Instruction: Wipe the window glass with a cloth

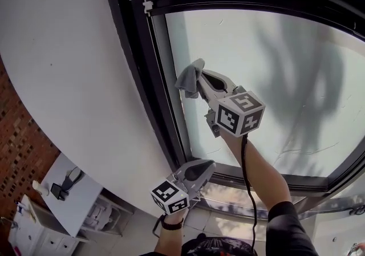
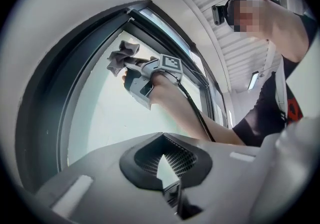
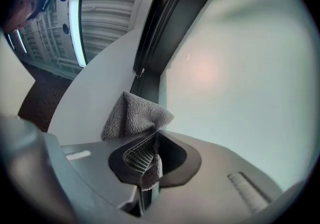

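Observation:
A grey cloth (image 1: 190, 78) is bunched at the tip of my right gripper (image 1: 197, 85), whose jaws are shut on it. The cloth (image 3: 134, 116) is pressed near the left edge of the window glass (image 1: 274, 84), beside the dark frame (image 1: 149, 72). In the left gripper view the cloth (image 2: 121, 56) and the right gripper (image 2: 131, 62) show high against the glass (image 2: 110, 113). My left gripper (image 1: 204, 169) hangs lower, near the frame's bottom corner, its jaws closed with nothing between them.
A white wall (image 1: 63, 66) lies left of the frame. Below stand a white table (image 1: 71, 192) and drawers (image 1: 31, 229) by a brick wall (image 1: 20, 152). A cable (image 1: 246, 163) runs down the right forearm. Ceiling lights (image 3: 76, 23) show overhead.

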A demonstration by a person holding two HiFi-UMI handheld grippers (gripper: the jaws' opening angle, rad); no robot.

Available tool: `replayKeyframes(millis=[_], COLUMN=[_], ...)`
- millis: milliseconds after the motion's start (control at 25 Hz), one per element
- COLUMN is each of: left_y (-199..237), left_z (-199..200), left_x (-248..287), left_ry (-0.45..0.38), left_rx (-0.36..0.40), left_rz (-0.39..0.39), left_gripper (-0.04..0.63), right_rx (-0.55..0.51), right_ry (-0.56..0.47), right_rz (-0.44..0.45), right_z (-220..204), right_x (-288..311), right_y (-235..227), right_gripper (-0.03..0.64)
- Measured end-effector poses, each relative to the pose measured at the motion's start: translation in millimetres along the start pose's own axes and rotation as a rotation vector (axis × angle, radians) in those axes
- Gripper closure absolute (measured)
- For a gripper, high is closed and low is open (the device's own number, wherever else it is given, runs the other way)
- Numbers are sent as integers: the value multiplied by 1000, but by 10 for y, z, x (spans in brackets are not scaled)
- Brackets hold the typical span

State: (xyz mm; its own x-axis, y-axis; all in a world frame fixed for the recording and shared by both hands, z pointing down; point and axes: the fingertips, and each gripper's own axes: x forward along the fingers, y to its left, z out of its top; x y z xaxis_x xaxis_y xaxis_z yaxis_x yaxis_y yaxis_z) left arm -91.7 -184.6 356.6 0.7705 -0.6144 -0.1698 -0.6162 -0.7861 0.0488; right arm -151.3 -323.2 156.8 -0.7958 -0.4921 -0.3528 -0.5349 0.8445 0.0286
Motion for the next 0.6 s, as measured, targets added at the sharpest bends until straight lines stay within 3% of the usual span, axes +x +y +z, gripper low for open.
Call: replayKeyframes(millis=[280, 600], left_y=[-236, -590], left_z=[-141, -219], left_x=[346, 798], left_ry=[25, 16], left_rx=[-31, -102], left_rz=[-131, -304], left_gripper=[593, 593], right_rx=[47, -15], right_ry=[-26, -53], right_rz=[-77, -265], right_z=[159, 510], right_x=[-586, -1559], right_y=[-333, -856], right_gripper=[601, 601])
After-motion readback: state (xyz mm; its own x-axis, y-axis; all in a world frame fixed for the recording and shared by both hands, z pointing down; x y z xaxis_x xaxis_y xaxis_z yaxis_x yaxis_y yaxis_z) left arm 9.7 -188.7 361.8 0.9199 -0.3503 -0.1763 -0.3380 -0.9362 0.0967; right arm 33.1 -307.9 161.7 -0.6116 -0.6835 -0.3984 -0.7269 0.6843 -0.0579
